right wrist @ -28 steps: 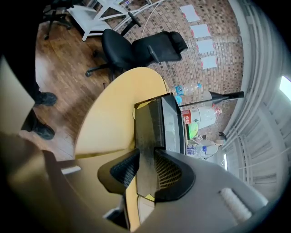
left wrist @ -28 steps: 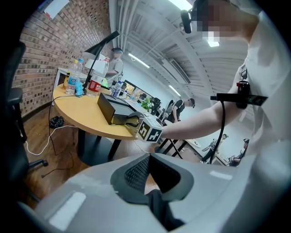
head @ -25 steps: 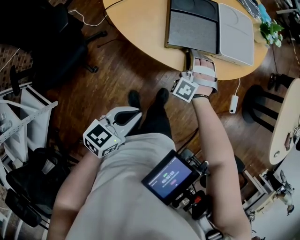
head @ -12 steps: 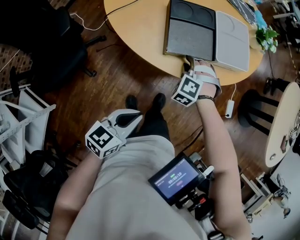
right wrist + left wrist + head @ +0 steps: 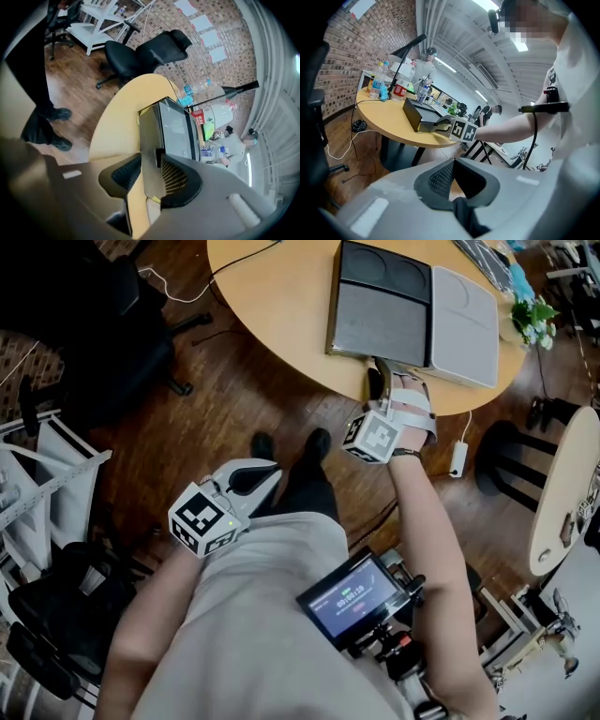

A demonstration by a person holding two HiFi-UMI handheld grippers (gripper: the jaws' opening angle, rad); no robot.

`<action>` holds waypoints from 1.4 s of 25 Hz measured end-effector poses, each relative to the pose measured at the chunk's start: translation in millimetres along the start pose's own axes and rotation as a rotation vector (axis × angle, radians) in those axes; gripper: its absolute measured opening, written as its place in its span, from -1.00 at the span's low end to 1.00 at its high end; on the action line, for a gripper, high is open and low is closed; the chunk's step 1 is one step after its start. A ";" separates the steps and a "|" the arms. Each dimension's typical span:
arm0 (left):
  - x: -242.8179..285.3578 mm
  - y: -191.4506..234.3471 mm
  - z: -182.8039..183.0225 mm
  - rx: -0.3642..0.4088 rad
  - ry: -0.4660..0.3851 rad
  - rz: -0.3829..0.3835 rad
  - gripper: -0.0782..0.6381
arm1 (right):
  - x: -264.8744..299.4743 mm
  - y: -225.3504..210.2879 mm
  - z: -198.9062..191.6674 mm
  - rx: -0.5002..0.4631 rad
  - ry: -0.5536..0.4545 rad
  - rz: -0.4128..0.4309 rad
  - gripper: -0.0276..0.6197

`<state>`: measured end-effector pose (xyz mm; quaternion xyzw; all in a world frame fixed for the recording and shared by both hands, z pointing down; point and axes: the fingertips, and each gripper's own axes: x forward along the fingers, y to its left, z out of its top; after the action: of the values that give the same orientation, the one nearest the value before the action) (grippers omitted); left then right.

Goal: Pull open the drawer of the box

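Standing over the round wooden table (image 5: 281, 287), I have wood floor under my feet and a black office chair (image 5: 140, 56) off beyond the table's far curve. On the tabletop, right at the near rim, sits the box (image 5: 380, 315), dark grey, with a pale grey slab (image 5: 464, 320) lying against its side.

My right arm reaches out to the box's front, and my right gripper (image 5: 380, 381) meets it at the table's rim. Its jaws have just been opening and stand apart, astride the drawer front (image 5: 149, 140). That thin grey panel rises upright between the two pads; one pad lies close against it by a small dark tab, while yellow tabletop shows in the gap before the other. I cannot tell whether the drawer has come out of the box at all.

My left gripper (image 5: 267, 474) hangs low by my hip, well apart from the table, its jaws a little apart with nothing between them and only floor showing through.

Each gripper carries its marker cube (image 5: 372, 435).

Bottles (image 5: 199, 86) stand at the table's far side.
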<state>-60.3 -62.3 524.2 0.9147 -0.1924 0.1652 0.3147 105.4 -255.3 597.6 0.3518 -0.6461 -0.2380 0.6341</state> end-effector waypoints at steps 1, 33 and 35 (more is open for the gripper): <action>1.3 -0.2 0.4 0.001 0.003 -0.003 -0.76 | 0.9 0.8 -2.2 -0.003 0.005 -0.023 -0.47; 9.8 -6.0 2.3 -0.001 0.028 -0.054 -0.76 | 5.7 12.3 -7.1 -0.065 0.057 0.364 -0.69; 6.5 -2.1 3.2 -0.005 0.022 -0.041 -0.76 | 7.6 10.7 -6.1 -0.078 0.051 0.285 -0.68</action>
<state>-53.1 -64.4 523.5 0.9157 -0.1708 0.1683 0.3224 110.2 -253.4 611.1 0.2375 -0.6634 -0.1613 0.6910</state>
